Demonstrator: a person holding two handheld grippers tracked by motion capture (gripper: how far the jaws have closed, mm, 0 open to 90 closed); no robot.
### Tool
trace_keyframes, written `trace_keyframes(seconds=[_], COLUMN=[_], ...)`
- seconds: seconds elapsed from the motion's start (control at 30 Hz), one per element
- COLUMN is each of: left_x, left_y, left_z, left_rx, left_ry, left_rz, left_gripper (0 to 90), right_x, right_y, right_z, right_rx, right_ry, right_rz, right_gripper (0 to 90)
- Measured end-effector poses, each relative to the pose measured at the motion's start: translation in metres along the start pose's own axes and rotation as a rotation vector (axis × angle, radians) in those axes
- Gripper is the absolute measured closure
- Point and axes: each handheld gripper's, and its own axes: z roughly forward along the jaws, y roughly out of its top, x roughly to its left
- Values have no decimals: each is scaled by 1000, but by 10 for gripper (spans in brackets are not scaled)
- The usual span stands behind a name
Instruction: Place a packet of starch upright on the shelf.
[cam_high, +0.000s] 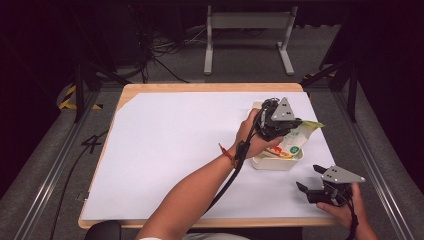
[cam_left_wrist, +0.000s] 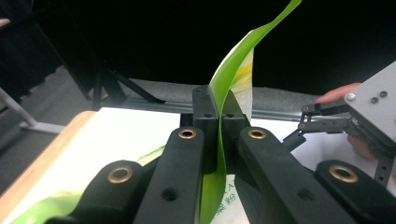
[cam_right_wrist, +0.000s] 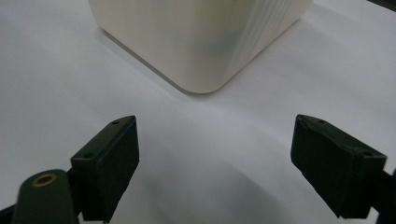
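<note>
A cream plastic bin (cam_high: 278, 162) stands on the white sheet at the table's right side. A green and white packet (cam_high: 295, 140) leans in it, its top sticking out past the far rim. My left gripper (cam_high: 290, 124) is above the bin, shut on the packet. In the left gripper view the two jaws pinch the packet's thin green edge (cam_left_wrist: 223, 93) between them. My right gripper (cam_high: 310, 179) rests low on the sheet near the table's front right corner, open and empty. In the right gripper view its pads (cam_right_wrist: 112, 158) stand wide apart, facing a corner of the bin (cam_right_wrist: 201, 42).
A white sheet (cam_high: 175, 150) covers most of the wooden table (cam_high: 150, 87). Metal rails run along both sides of the table. A grey stand and loose cables lie on the floor beyond the far edge.
</note>
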Motion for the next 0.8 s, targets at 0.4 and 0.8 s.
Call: trace_keyframes(seconds=[0.4,0.8], left_x=[8,15], left_y=[-21,-32], left_z=[-2,6], left_rx=[-70,-71], left_ry=[-47,-51], left_rz=[-76,-109], left_gripper=[898,899], right_x=[0,0], right_y=[0,0], right_z=[-1,-1], right_rx=[-3,-5], right_ry=[-3,-5], right_rz=[-5,1], right_gripper=[152,151])
